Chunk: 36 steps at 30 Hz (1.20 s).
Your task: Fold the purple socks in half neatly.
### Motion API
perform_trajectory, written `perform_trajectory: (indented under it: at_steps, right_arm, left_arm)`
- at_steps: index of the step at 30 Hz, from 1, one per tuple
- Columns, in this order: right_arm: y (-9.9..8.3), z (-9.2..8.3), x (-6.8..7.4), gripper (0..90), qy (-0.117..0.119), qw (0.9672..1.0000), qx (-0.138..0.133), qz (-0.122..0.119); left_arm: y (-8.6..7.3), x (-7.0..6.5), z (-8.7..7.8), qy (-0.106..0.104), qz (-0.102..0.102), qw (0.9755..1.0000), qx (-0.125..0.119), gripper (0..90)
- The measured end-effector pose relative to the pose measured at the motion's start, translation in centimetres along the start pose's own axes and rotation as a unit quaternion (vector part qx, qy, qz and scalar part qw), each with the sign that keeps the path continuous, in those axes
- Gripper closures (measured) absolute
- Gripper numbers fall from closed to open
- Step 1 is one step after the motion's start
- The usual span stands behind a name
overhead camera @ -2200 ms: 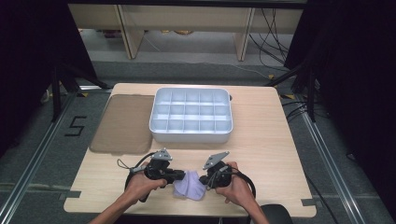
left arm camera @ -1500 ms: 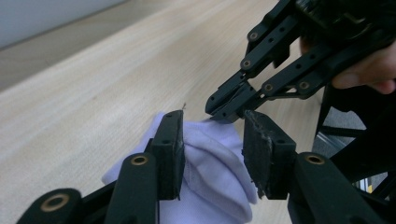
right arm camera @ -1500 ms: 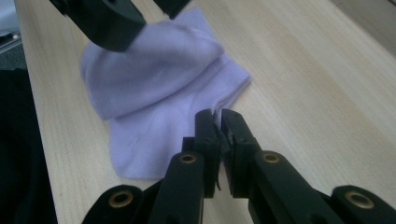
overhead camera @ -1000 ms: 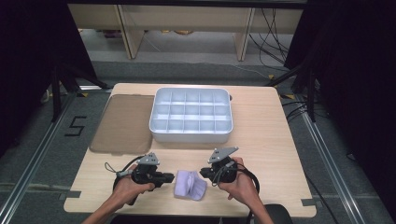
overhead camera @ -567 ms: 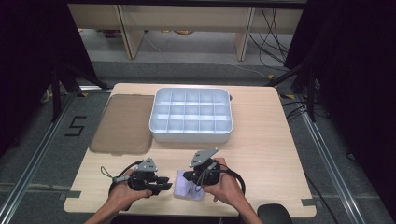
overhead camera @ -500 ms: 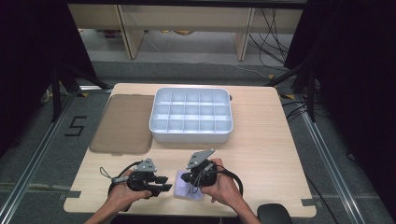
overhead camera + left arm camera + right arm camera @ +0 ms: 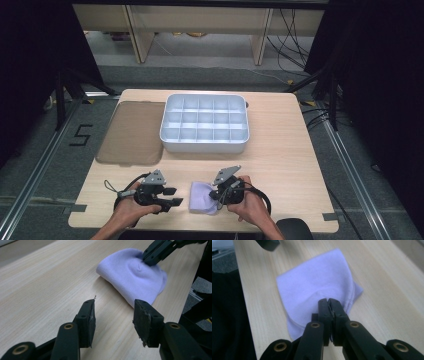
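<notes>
A folded lavender cloth (image 7: 201, 203) (image 7: 130, 277) (image 7: 317, 277) lies flat on the wooden table near its front edge. My right gripper (image 7: 216, 197) (image 7: 328, 301) is shut, its tips pressed onto the cloth's right part and pinching a small pucker of the top layer; in the left gripper view the right gripper (image 7: 150, 258) shows at the cloth's far side. My left gripper (image 7: 172, 196) (image 7: 113, 312) sits just left of the cloth, low over the table. Its jaws have just been opening, and only bare wood lies between them.
A white tray (image 7: 205, 146) divided into several empty compartments stands mid-table beyond the cloth. A brown flat lid (image 7: 131, 131) lies to its left. The table's front edge (image 7: 200, 227) runs right under both hands. Bare wood spreads to the right of the tray.
The left jaws have gone from shut to open and now sit off the cloth's left edge. The right gripper swung left over the cloth, then settled lower on its right part.
</notes>
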State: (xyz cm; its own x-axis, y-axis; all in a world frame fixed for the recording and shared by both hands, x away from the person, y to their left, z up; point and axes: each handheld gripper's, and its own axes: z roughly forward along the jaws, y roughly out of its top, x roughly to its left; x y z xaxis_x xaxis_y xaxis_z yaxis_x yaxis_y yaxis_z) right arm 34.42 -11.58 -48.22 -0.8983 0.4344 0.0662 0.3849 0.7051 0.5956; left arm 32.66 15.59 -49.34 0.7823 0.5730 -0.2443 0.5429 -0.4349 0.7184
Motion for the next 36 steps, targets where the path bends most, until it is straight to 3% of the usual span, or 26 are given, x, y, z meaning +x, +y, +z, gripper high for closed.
perform_trajectory:
  at_steps: [2, 4, 5, 7, 8, 10, 13, 16, 18, 20, 22, 26, 29, 30, 31, 33, 35, 36]
  right_arm:
    - [-0.2, 0.3, -0.1, 89.0, -0.003, 0.9999, 0.016, 0.004]
    - [-0.3, 0.5, -0.2, 89.2, 0.005, 0.9999, 0.014, 0.008]
    - [-0.3, 0.4, 0.0, 89.2, 0.007, 0.9994, 0.025, 0.024]
    - [-0.4, 0.5, 0.0, 89.2, 0.012, 0.9994, 0.02, 0.027]
    - [-0.4, 0.6, -0.1, 89.2, 0.01, 0.9994, 0.02, 0.026]
    - [-0.3, 0.6, 0.0, 89.1, 0.012, 0.9993, 0.021, 0.027]
    - [-0.4, 0.7, -0.3, 89.1, 0.005, 0.9999, 0.011, 0.009]
    - [-0.4, 0.6, -0.2, 89.1, 0.006, 0.9998, 0.012, 0.014]
    - [-0.4, 0.6, -0.3, 89.2, 0.004, 0.9998, 0.013, 0.014]
    - [-0.4, 0.6, -0.3, 89.2, 0.003, 0.9998, 0.011, 0.013]
    - [-0.4, 0.7, -0.3, 89.2, 0.006, 0.9999, 0.01, 0.008]
    - [-0.4, 0.6, -0.3, 89.1, 0.006, 0.9999, 0.01, 0.007]
    - [-0.2, 0.2, -0.1, 87.4, 0.01, 0.9993, 0.018, 0.031]
    - [-0.1, 0.1, -0.2, 87.4, 0.002, 0.9998, 0.001, 0.018]
    - [0.2, -0.2, -0.3, 87.4, -0.005, 0.9999, -0.006, 0.009]
    - [0.7, -0.5, -0.3, 87.7, -0.013, 0.9996, -0.024, 0.007]
    - [1.3, -0.5, -0.5, 88.6, -0.023, 0.9995, -0.023, 0.002]
    - [1.5, -0.3, -0.7, 88.8, -0.024, 0.9995, -0.021, 0.0]
  left_arm:
    - [0.1, -0.1, -0.1, -0.002, 0.004, 1.0, -0.007, 53.8]
    - [0.3, -0.3, -0.2, -0.01, 0.007, 0.9997, -0.02, 55.7]
    - [0.3, -0.4, -0.2, -0.011, 0.005, 0.9997, -0.022, 57.3]
    - [0.8, -0.9, 0.0, -0.016, 0.008, 0.9991, -0.039, 59.3]
    - [1.1, -1.1, 0.1, -0.02, 0.022, 0.9988, -0.039, 59.8]
    - [1.6, -1.6, 0.8, -0.021, 0.027, 0.9986, -0.04, 60.7]
    - [2.3, -1.7, 2.0, -0.019, 0.042, 0.9985, -0.031, 63.5]
    - [3.1, -1.3, 3.4, -0.014, 0.043, 0.9986, -0.027, 71.3]
    - [3.4, -1.0, 4.1, -0.005, 0.061, 0.9979, -0.02, 77.8]
    - [3.4, -0.5, 4.9, 0.015, 0.075, 0.9971, 0.008, 80.5]
    - [3.0, -0.1, 5.6, 0.021, 0.065, 0.9974, 0.023, 81.2]
    - [2.9, -0.2, 5.5, 0.028, 0.074, 0.9967, 0.019, 81.5]
    - [3.0, -0.3, 5.5, 0.029, 0.079, 0.9963, 0.021, 81.1]
    - [2.9, -0.3, 5.6, 0.033, 0.073, 0.9966, 0.02, 81.1]
    - [3.0, -0.3, 5.5, 0.031, 0.081, 0.9961, 0.018, 81.3]
    - [3.1, -0.5, 5.4, 0.032, 0.083, 0.996, 0.012, 82.9]
    - [3.1, -0.8, 5.3, 0.031, 0.069, 0.9971, 0.0, 86.0]
    - [3.2, -0.9, 5.1, 0.029, 0.079, 0.9964, 0.005, 86.6]
